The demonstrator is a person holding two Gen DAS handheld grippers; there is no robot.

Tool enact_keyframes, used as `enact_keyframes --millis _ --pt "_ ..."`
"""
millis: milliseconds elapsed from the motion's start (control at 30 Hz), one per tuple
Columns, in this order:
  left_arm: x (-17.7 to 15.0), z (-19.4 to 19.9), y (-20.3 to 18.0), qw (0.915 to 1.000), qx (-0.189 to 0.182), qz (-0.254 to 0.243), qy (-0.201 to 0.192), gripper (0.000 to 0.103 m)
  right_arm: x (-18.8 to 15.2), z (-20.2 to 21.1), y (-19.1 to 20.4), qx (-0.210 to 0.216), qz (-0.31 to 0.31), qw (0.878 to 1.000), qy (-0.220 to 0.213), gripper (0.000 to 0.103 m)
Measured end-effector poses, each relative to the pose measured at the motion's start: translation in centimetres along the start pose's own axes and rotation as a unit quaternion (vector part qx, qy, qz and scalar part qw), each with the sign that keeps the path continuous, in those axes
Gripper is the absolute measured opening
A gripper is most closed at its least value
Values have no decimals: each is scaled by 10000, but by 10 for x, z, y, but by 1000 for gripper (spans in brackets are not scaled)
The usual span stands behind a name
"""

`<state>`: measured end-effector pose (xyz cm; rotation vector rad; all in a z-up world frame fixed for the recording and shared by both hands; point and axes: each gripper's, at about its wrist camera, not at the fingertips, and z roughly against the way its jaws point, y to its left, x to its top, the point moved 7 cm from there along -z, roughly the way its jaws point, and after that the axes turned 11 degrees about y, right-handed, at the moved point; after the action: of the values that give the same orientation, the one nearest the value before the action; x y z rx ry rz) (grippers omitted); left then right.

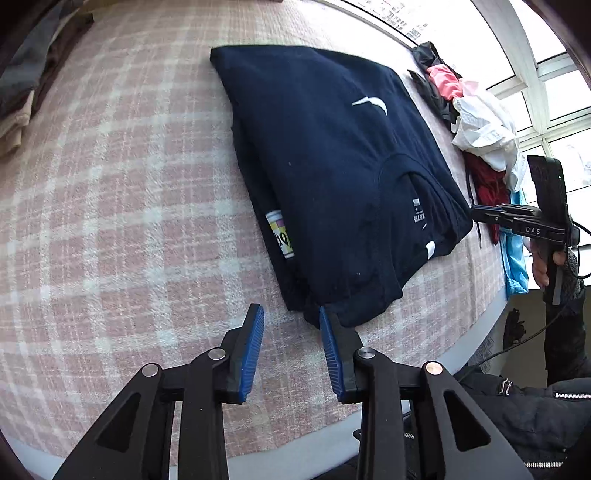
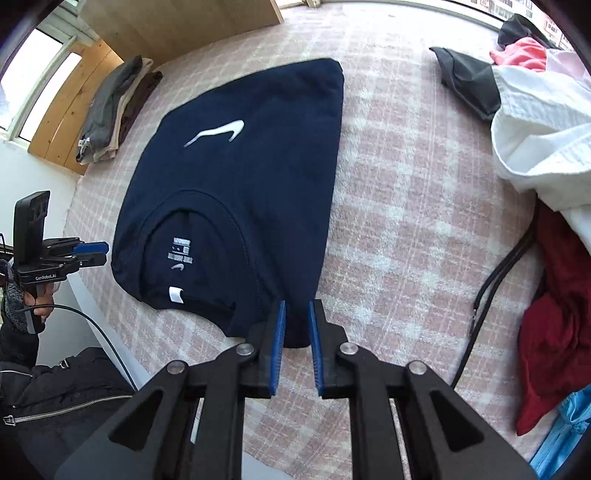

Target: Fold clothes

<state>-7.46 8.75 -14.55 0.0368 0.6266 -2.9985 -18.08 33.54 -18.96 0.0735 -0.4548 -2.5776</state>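
Note:
A navy T-shirt (image 1: 332, 166) with a white swoosh lies folded flat into a rectangle on the pink plaid blanket (image 1: 110, 184), collar toward me. My left gripper (image 1: 290, 310) hovers open over the blanket just off the shirt's near corner, nothing between its blue pads. In the right wrist view the same shirt (image 2: 240, 184) fills the middle. My right gripper (image 2: 296, 304) hangs above its near right corner, pads a narrow gap apart and not pinching the cloth. Each view shows the other gripper beside the shirt's collar end: the right gripper (image 1: 476, 214), the left gripper (image 2: 96, 253).
A heap of unfolded clothes (image 2: 535, 147), white, red, pink, black and blue, lies along the right side of the blanket (image 2: 406, 221), with a black strap (image 2: 491, 284) trailing out. A stack of folded garments (image 2: 110, 110) sits at the far left by a wooden board (image 2: 166, 22).

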Motion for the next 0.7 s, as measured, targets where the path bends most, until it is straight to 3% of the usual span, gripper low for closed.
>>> enact_keyframes --millis 100,200,300,333,400,533,567,700 --pt "13 20 -10 9989 83 -245 -394 30 14 3 21 -15 336 9990 -293 14" --pt "28 20 -31 9958 -174 -684 -589 30 23 -11 30 -95 521 9981 -325 14" --pt "30 -9 -39 9952 -254 -909 -278 30 27 -38 29 -119 483 9987 112 14" --pt "24 -20 -33 9963 -59 -858 -92 30 26 -45 29 -187 472 9984 256 14" --pt "8 -21 -21 9975 64 -709 -9 29 28 -37 37 -133 561 9981 197 14" --pt "-21 1 -10 9975 68 -618 -341 29 50 -20 99 225 1163 9930 24 16" --pt "-23 -2 -12 9971 74 -663 -364 29 57 -20 118 276 1346 9905 5 21" --pt "-19 -15 -23 9954 -82 -789 -530 29 81 -45 189 493 1903 9802 245 26"
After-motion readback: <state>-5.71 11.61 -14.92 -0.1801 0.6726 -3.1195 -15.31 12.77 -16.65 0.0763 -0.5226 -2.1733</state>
